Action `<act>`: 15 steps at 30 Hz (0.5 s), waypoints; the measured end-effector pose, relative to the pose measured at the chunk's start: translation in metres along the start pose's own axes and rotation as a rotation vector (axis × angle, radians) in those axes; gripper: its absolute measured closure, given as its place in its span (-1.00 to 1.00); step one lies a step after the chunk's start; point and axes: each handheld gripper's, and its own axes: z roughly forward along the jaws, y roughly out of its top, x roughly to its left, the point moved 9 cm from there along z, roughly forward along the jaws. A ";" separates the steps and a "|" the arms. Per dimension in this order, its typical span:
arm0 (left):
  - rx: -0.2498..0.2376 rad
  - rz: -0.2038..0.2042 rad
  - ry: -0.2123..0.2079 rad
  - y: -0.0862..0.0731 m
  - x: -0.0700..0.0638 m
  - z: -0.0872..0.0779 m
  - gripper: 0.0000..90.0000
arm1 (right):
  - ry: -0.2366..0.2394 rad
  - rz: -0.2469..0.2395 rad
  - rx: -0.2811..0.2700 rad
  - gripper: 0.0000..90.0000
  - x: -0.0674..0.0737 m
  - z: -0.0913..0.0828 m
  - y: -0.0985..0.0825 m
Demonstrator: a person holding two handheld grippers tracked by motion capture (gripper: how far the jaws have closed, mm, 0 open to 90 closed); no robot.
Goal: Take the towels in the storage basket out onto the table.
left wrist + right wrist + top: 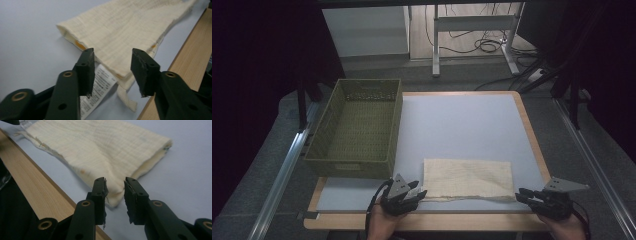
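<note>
A folded cream cloth (467, 177) lies flat near the front edge of the pale table (462, 120). My left gripper (419, 189) sits at the cloth's left end. In the left gripper view its jaws (112, 72) stand apart over the corner of the cloth (125, 27), where a white printed label (100, 85) sticks out, and the pads touch nothing. My right gripper (521, 195) is at the right end. Its jaws (114, 195) are slightly apart, with the cloth's corner (100, 147) just beyond the tips and nothing gripped.
An olive woven basket (347, 167) stands on the table's left side, just behind my left gripper. The wooden table rim (42, 192) runs close under both grippers. Dark curtains, a metal rail and a desk frame with cables lie beyond the table.
</note>
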 end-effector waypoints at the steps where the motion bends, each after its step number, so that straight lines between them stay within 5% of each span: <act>1: 0.000 0.000 0.000 0.000 0.000 0.000 0.10 | 0.000 0.000 0.000 0.54 0.000 0.000 0.000; 5: -0.001 -0.010 0.004 0.010 0.005 0.005 0.03 | -0.020 0.005 -0.028 0.51 -0.005 -0.007 0.011; 10: 0.025 0.000 0.001 0.011 0.003 0.025 0.08 | 0.024 0.003 -0.023 0.47 0.004 0.015 0.013; 15: 0.037 -0.011 -0.071 0.001 -0.008 0.027 0.34 | 0.067 -0.011 -0.001 0.48 0.018 0.025 0.005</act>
